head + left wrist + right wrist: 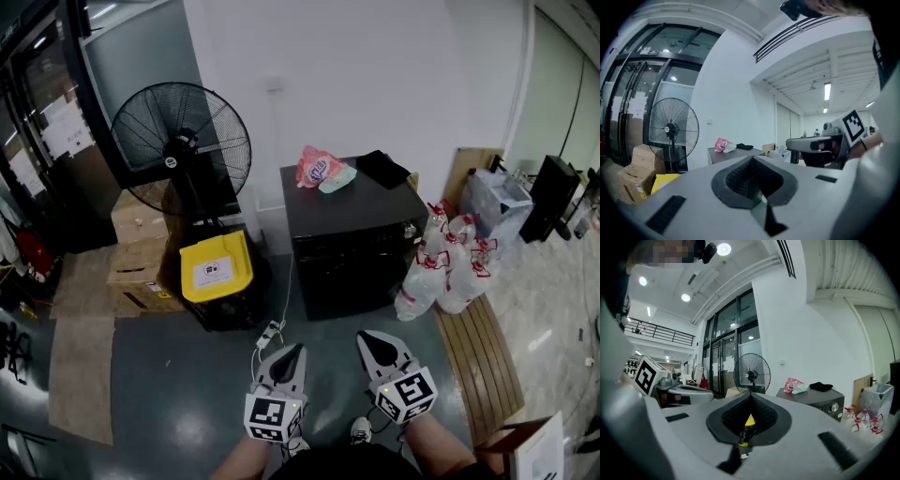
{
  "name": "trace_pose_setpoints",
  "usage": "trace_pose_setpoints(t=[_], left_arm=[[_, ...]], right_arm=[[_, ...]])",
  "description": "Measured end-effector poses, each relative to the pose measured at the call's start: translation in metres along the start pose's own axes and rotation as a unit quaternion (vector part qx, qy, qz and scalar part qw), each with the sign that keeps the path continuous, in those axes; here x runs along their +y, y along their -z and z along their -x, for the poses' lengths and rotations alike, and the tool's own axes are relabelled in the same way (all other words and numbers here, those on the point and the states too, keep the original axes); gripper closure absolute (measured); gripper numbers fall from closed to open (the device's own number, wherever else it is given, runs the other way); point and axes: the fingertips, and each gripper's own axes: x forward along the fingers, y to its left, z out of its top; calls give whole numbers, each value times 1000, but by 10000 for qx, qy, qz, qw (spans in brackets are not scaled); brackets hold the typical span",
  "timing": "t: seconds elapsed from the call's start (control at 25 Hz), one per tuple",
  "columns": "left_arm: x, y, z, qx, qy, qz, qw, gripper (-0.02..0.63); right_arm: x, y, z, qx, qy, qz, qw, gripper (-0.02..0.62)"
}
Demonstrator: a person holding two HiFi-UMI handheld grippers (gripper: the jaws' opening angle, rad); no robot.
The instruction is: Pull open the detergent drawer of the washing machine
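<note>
Both tools, the left tool (294, 351) and right tool (368, 340), are closed and empty at bottom centre, pointing toward the black washing machine (361, 246) mid-frame, well apart from it, likely poised to approach its detergent drawer, too small to pick out.

Workspace, more test hall than home: a dark washer (352, 234) stands alone against a bare white wall (375, 75) on a polished grey floor (169, 375), flanked by a big pedestal fan (183, 150), cardboard boxes (141, 267) and a yellow bin (217, 267). Tall glass doors (717, 362), a mezzanine railing (661, 334) and a long ceiling vent (797, 35) ring the room.
</note>
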Motion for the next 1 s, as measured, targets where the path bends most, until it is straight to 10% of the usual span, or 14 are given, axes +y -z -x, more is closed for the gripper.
trace_pose_setpoints(t=[0.56, 0.68, 1.0], left_arm=[[-5, -3, -18, -137, -277, -111, 9995, 590], [-14, -2, -27, -111, -313, -127, 9994, 408], [-42, 0, -55, -129, -585, -119, 9981, 380]], right_arm=[[-18, -2, -1, -290, -248, -83, 9992, 586], [-26, -3, 1, -407, -445, -166, 9980, 477], [-66, -1, 9, -449, -780, -241, 9956, 394]])
